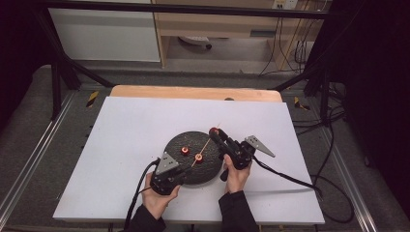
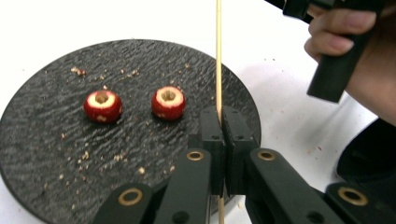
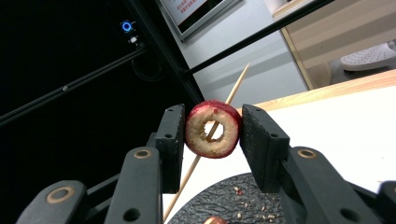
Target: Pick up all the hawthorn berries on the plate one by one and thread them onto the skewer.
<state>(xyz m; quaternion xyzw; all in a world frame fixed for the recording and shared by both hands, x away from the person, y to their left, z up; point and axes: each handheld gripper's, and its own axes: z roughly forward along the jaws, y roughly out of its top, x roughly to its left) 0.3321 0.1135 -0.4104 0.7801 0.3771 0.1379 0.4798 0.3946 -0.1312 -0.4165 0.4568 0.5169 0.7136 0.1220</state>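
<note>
L claw clamped on skewer, lower end hidden; R claw clamped on cored fruit

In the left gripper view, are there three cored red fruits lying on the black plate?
No: two cored red fruits lie on the black plate, beside the skewer in the left gripper.

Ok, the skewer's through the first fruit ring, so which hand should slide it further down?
Right. The right gripper is shut on the cored fruit with the skewer through its hole, while the left gripper clamps the skewer steady above the plate.
</note>
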